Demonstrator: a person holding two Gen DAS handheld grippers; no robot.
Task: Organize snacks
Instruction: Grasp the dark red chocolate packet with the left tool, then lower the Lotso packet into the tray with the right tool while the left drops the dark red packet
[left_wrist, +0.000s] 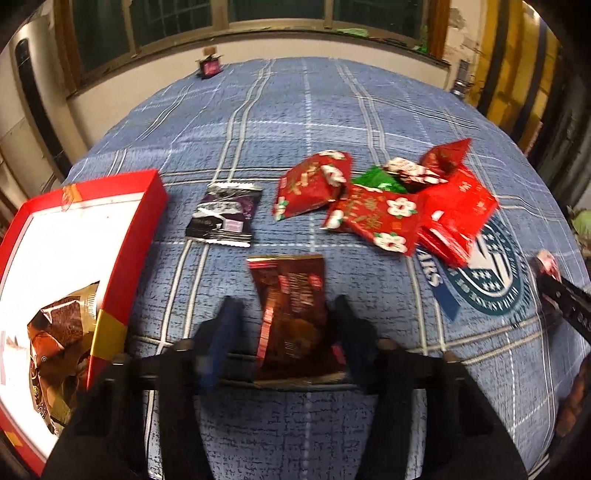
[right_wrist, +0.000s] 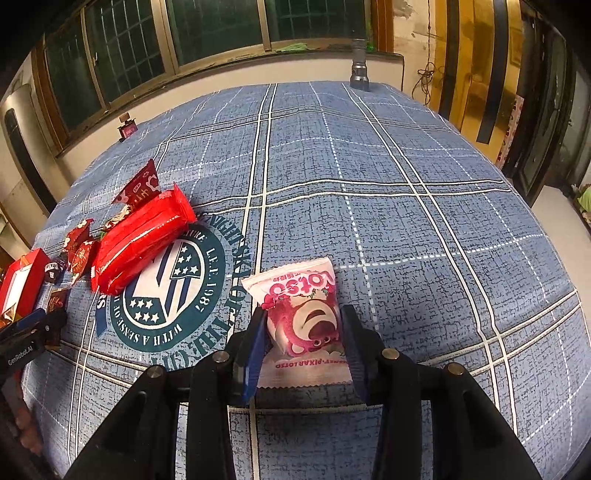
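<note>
My left tool (left_wrist: 288, 321) stands spread around a dark red snack packet (left_wrist: 293, 314), whose long axis runs straight ahead between the fingers; I cannot tell whether they touch it. It lies on the blue plaid tabletop (left_wrist: 306, 110), just right of the red box (left_wrist: 122, 258). My right tool (right_wrist: 304, 332) pinches a pink Lotso packet (right_wrist: 303, 317), long axis pointing forward, right of the round emblem (right_wrist: 170, 288), near a red pack (right_wrist: 140, 240).
</note>
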